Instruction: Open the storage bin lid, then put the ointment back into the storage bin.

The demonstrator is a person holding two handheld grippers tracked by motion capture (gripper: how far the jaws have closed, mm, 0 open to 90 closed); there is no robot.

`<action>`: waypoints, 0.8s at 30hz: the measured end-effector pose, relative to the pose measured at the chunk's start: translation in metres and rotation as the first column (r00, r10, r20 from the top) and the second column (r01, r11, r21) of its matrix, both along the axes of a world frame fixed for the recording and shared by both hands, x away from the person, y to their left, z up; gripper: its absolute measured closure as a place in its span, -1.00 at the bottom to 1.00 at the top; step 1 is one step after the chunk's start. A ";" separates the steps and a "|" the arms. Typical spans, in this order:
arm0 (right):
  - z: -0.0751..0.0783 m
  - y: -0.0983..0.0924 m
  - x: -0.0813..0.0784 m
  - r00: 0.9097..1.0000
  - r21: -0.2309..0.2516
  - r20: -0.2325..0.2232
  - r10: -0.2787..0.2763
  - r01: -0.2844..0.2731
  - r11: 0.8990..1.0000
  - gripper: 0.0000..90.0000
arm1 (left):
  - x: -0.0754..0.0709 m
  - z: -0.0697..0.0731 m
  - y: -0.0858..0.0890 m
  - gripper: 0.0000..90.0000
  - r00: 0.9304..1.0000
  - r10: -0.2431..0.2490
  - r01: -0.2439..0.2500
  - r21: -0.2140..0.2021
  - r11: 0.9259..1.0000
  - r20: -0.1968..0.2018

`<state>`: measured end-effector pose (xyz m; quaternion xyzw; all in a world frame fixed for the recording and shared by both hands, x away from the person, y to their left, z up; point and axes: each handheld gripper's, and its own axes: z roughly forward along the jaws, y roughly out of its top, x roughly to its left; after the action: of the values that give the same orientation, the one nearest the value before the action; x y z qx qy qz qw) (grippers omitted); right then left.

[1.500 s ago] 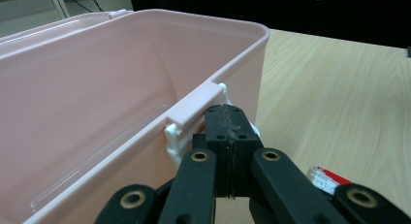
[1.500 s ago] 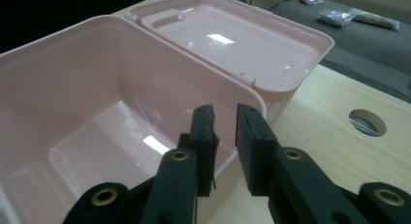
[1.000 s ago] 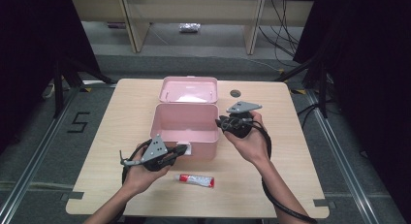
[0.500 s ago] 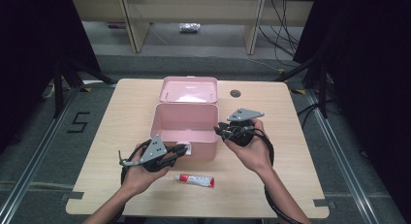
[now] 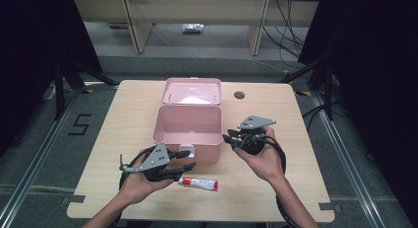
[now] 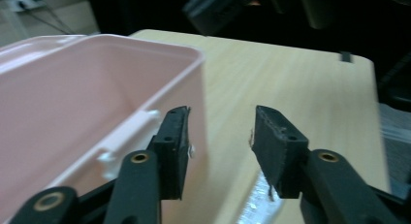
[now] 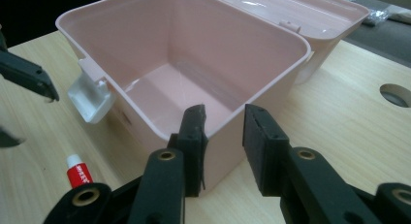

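The table [image 5: 305, 154] is of light wood, with a round hole [image 5: 239, 95] near its far edge. On it stands a pink box [image 5: 190, 127] with its lid [image 5: 193, 91] open toward the far side. A small tube [image 5: 198, 183] lies near the front edge, just before the box.

Open box [image 5: 187, 127] mid-table [image 5: 305, 139], tube [image 5: 199, 183] before it, lid [image 5: 192, 91] behind
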<state>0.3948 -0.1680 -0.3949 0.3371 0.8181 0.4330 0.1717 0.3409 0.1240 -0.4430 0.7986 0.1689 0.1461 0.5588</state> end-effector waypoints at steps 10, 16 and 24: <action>0.002 -0.006 -0.004 1.000 0.013 -0.003 -0.030 0.030 0.999 0.57 | -0.001 -0.004 -0.005 0.10 0.998 -0.050 0.053 0.077 0.996 -0.033; 0.003 -0.008 -0.002 1.000 -0.004 0.025 -0.017 0.017 1.000 0.57 | 0.001 -0.005 -0.005 -0.01 0.997 -0.065 0.070 0.106 0.992 -0.044; 0.002 -0.012 -0.002 1.000 -0.006 -0.007 -0.016 0.016 1.000 0.57 | 0.007 -0.005 -0.011 -0.02 0.991 -0.116 0.126 0.204 0.971 -0.060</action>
<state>0.3929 -0.1802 -0.3928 0.3444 0.8174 0.4280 0.1733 0.3477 0.1130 -0.4484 0.8645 0.1170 0.1095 0.4764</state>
